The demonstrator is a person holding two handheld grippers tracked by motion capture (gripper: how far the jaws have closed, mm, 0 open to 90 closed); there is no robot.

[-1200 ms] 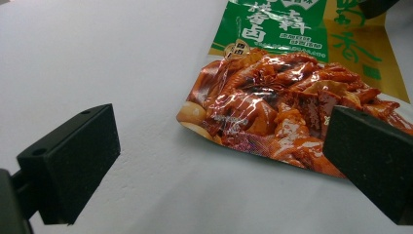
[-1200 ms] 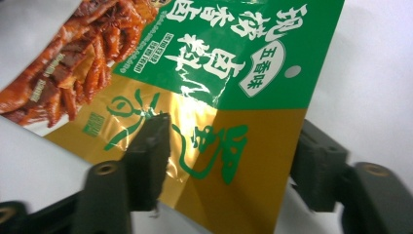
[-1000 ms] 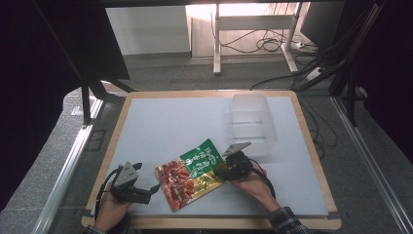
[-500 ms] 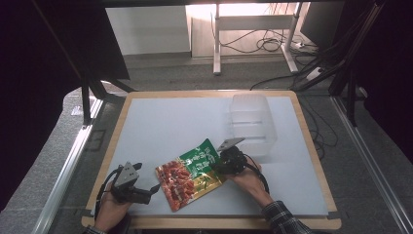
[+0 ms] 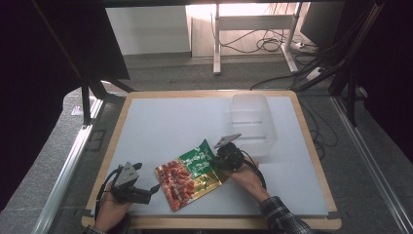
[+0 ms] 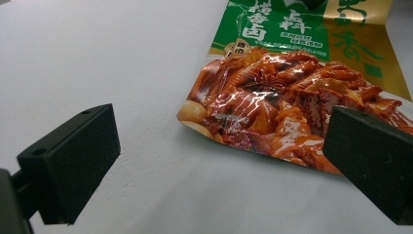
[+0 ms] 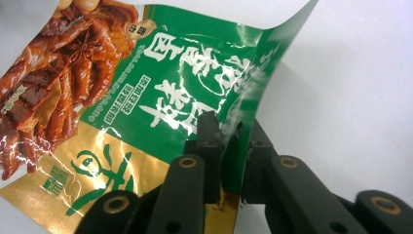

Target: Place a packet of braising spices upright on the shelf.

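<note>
**Snack pouch pinched at its green edge, ready to lift**

Snack pouch (image 5: pixel 192 176) lies on the white counter (image 5: pixel 160 131), near the front edge, between the two hands, with a clear plastic bin (image 5: pixel 252 124) standing behind it to the right. It is a glossy foil bag, green and gold at one end and printed with red braised pieces at the other. It looks light and limp: the film creases, glints and curls up where it is held, so it will likely sag and swing from a single grip. The slick surface could slide out of a shallow pinch, while the contents seem lumpy and soft, not fragile.

The right gripper (image 7: pixel 228 134) has just been closing, and its fingers (image 7: pixel 209 141) now pinch the green edge of the pouch, the film standing upright between them. That flat sealed border looks the best hold, since the filled middle would bulge away.

The left gripper (image 6: pixel 214 161) rests low beside the red end, its fingers (image 6: pixel 73 161) spread wide and holding nothing; it could steady the far side.
</note>
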